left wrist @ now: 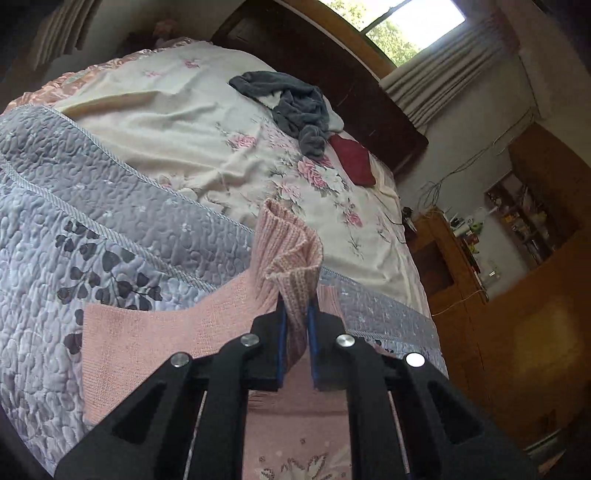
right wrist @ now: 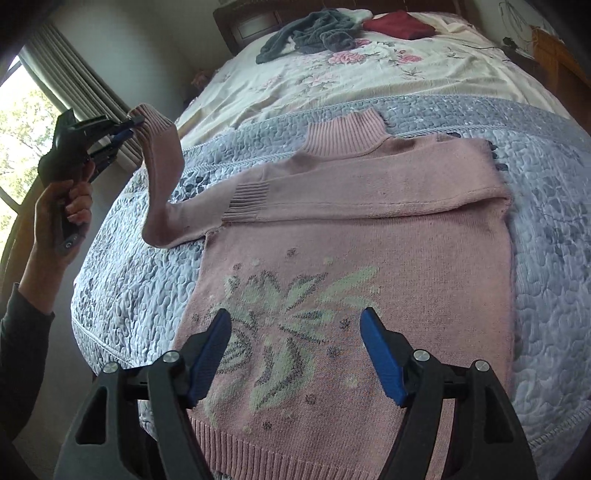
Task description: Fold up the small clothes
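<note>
A pink knitted sweater [right wrist: 332,280] with a pale flower pattern lies flat on the grey quilt [right wrist: 546,258], collar toward the far end of the bed. One sleeve is folded across the chest. The other sleeve [right wrist: 162,166] is lifted off the bed at the left, its ribbed cuff [left wrist: 291,258] pinched in my left gripper [left wrist: 295,317], which is shut on it. A hand [right wrist: 62,206] holds that gripper [right wrist: 131,123]. My right gripper [right wrist: 295,321] hovers open over the sweater's lower front, with nothing between its fingers.
A grey garment [right wrist: 310,35] and a dark red one [right wrist: 399,22] lie near the headboard on the floral sheet [right wrist: 369,81]. Curtains [right wrist: 85,92] and a window are to the left. Wooden furniture [left wrist: 517,314] stands beside the bed.
</note>
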`<state>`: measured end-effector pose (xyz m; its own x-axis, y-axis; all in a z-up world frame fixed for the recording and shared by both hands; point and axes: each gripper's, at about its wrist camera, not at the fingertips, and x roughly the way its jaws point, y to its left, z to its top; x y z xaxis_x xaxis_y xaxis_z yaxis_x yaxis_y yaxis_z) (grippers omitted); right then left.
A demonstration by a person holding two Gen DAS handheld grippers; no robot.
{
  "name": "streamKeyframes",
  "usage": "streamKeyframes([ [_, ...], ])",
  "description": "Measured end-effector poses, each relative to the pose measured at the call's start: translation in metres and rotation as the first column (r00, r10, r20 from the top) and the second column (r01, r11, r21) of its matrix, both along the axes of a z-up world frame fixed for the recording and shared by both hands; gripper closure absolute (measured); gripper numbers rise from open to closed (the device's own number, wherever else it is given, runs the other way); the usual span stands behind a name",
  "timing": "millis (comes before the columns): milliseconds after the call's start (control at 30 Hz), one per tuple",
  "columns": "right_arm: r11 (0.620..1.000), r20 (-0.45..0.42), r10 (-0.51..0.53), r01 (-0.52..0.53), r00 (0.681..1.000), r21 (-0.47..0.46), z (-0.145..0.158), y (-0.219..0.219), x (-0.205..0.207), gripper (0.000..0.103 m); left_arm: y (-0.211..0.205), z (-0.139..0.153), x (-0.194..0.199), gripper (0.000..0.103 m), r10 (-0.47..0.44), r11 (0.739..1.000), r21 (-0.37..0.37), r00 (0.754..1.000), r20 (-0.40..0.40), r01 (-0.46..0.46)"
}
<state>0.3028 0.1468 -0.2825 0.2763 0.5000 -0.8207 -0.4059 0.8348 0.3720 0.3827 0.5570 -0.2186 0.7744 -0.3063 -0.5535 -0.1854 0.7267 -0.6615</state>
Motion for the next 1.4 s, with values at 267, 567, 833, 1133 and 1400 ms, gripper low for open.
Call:
streamKeyframes([
  [267, 0.993, -0.132, -0.072, 0.084, 0.989, 0.088, -0.024, -0.023, 0.047, 0.024, -0.088, -0.079, 0.06, 0.095, -0.159, 0.986, 0.022, 0.981, -0.108, 0.163],
  [567, 0.95, -0.322, -0.05, 0.145, 0.945, 0.276, -0.051, -0.018, 0.143, 0.018, -0.157, -0.164, 0.094, 0.076, -0.3, 0.95, 0.005, 0.917, -0.262, 0.312],
  [833, 0.939, -0.514, 0.099, 0.091, 0.852, 0.332, -0.132, 0.053, 0.232, 0.043, -0.096, -0.138, 0.003, 0.035, -0.142, 0.977, -0.176, 0.98, -0.14, 0.117],
  [1133, 0.962, -0.559, 0.132, 0.031, 0.819, 0.273, -0.176, 0.104, 0.243, 0.054, -0.082, -0.147, -0.141, 0.034, -0.048, 0.958, -0.287, 0.987, -0.156, 0.001],
  [1400, 0.972, -0.443, 0.121, -0.015, 0.888, 0.236, -0.128, 0.109, 0.234, 0.097, -0.069, -0.158, -0.191, 0.034, 0.03, 0.934, -0.343, 0.979, -0.201, -0.099],
])
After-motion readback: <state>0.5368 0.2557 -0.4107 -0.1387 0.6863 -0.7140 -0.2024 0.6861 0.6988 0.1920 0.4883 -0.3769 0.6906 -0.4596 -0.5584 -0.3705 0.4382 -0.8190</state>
